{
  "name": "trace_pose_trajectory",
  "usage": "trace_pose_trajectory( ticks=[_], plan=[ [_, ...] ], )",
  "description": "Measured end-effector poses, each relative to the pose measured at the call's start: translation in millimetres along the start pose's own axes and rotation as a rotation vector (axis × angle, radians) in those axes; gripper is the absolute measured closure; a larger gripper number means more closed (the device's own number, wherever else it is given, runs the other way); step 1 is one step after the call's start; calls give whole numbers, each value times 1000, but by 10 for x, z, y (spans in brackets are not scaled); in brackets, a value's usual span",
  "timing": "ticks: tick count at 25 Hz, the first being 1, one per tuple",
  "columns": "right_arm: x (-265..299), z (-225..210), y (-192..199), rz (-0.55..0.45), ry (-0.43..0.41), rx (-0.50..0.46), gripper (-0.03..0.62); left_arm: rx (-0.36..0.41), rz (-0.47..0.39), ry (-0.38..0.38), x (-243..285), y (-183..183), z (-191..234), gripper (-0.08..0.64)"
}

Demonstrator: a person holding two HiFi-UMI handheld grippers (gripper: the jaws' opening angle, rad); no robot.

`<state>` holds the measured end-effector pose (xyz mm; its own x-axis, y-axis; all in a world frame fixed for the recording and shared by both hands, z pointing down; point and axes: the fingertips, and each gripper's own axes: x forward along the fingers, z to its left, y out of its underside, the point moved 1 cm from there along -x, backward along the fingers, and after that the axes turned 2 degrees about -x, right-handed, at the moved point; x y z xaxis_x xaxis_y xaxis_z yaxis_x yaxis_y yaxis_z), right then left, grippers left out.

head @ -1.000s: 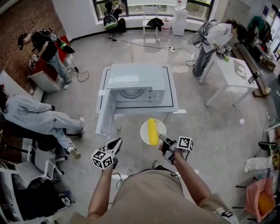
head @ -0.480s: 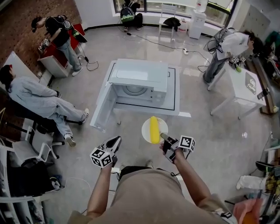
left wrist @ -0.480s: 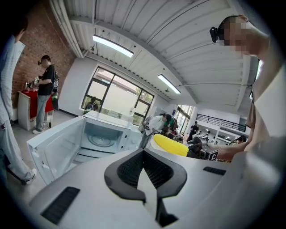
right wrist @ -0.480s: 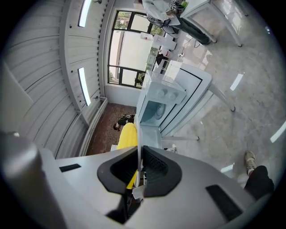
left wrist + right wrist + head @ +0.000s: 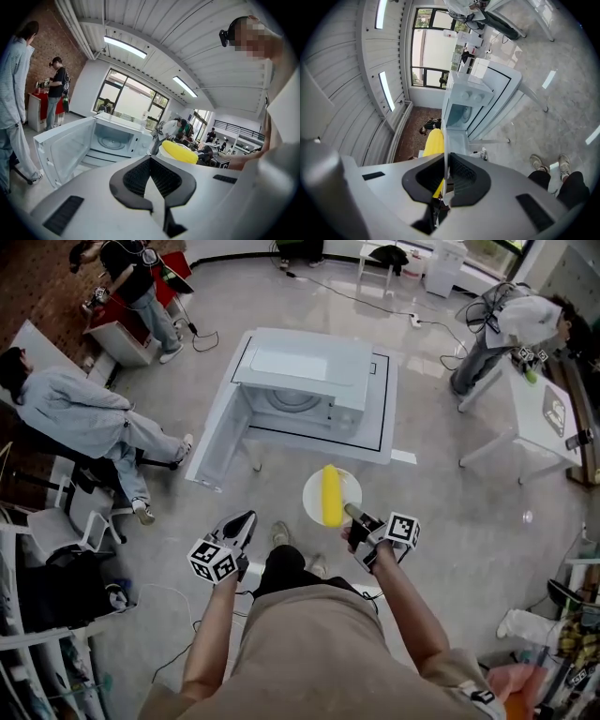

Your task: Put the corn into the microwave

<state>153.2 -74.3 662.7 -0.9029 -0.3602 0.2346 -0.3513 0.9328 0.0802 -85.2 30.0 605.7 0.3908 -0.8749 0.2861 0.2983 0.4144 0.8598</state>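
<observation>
A yellow corn cob [image 5: 331, 495] lies on a white plate [image 5: 314, 507] held in the air in front of me. My right gripper [image 5: 353, 514] is shut on the plate's near rim. In the right gripper view the thin plate edge [image 5: 446, 136] runs between the pads, with the corn [image 5: 434, 140] to its left. The white microwave [image 5: 309, 381] stands ahead with its door [image 5: 216, 442] swung open to the left, cavity and turntable [image 5: 112, 142] visible. My left gripper [image 5: 244, 521] hovers left of the plate, shut with nothing in it. The left gripper view shows the corn [image 5: 180, 152] to the right.
The microwave rests on a low white-framed table [image 5: 386, 442]. A person sits on a chair [image 5: 89, 418] at the left and another stands at a red stand [image 5: 141, 292] behind. A white table [image 5: 544, 418] with a person beside it is at the right. My own feet [image 5: 281, 535] are below the plate.
The head view has swung, so the microwave sits higher in the picture. Both grippers have shifted slightly downward. The plate with the corn has stayed in the right gripper's grip.
</observation>
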Motion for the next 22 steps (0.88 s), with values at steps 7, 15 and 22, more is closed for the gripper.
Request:
trace_pose_trajectory(
  ticks=[7, 15, 22],
  plan=[
    [253, -11, -96, 8, -31, -37, 566, 3, 4, -5, 198, -199, 371, 563],
    [660, -21, -383, -14, 9, -24, 566, 46, 31, 69, 752, -577, 660, 563],
    [1248, 79, -558, -4, 40, 8, 566, 25, 50, 133, 1180, -903, 1046, 563]
  ],
)
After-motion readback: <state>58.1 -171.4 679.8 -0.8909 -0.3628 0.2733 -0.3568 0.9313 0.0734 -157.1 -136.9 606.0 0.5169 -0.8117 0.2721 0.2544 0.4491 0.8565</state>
